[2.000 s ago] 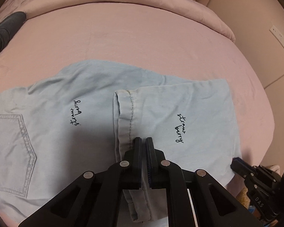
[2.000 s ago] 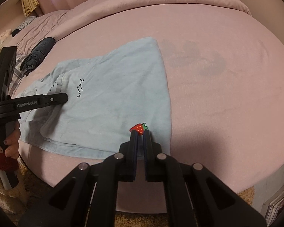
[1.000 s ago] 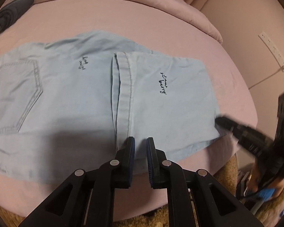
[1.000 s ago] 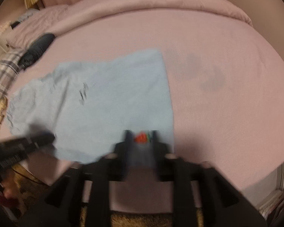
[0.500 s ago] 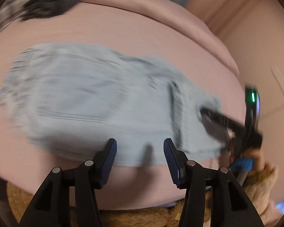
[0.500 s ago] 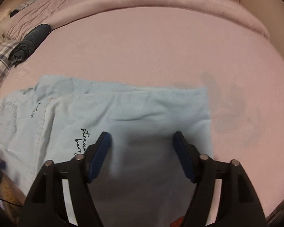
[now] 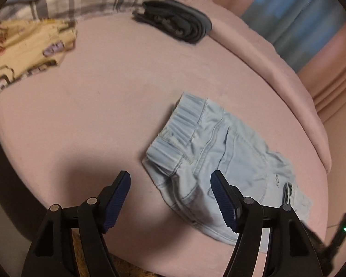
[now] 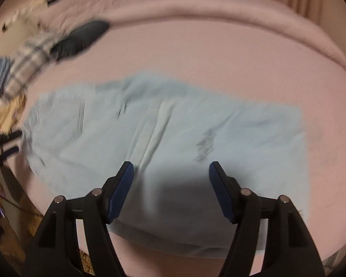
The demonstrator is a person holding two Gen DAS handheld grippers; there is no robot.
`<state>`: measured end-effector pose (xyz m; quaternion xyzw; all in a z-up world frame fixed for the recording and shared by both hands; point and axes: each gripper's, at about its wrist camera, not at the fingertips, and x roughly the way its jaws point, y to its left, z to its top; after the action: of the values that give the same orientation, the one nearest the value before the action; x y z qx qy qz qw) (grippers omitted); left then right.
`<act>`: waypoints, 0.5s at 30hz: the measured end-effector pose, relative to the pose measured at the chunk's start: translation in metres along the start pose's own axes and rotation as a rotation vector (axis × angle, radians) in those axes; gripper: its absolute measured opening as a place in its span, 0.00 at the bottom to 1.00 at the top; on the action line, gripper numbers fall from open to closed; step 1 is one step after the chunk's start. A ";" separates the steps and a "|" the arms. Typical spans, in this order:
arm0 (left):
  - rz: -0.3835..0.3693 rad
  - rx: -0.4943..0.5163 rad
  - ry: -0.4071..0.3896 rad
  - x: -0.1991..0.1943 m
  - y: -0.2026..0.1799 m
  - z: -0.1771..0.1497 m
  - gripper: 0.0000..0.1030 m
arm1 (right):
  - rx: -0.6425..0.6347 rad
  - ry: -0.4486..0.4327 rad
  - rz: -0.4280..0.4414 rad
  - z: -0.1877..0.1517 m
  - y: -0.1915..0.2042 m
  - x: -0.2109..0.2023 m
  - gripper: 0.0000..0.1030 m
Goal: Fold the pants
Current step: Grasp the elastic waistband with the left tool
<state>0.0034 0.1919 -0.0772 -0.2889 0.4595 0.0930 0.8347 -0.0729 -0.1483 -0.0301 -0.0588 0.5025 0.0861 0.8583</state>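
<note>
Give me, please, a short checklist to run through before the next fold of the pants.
1. Left gripper free: ok, jaws opening, nothing pinched between them.
2. Right gripper free: ok, jaws narrowing slightly, hanging above the cloth, no grip.
3. Pants on the bed: ok, lying folded, near edge close to the bed's edge.
4. Waistband within the left gripper's reach: ok, just ahead of its jaws.
5. Dark bundle clear of the pants: ok, well apart.
6. Fold lying smooth: cannot tell, right view is blurred.
</note>
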 end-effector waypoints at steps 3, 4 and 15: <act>-0.050 -0.022 0.078 0.019 0.000 0.000 0.69 | -0.023 -0.033 -0.061 -0.009 0.012 0.011 0.73; -0.063 -0.029 0.080 0.022 -0.001 -0.001 0.69 | -0.013 -0.027 -0.065 -0.008 0.012 0.011 0.73; -0.073 -0.048 0.032 0.032 -0.016 -0.001 0.72 | 0.001 -0.027 -0.055 -0.009 0.009 0.006 0.74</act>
<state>0.0273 0.1745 -0.0969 -0.3268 0.4595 0.0689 0.8230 -0.0793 -0.1408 -0.0402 -0.0708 0.4891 0.0629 0.8671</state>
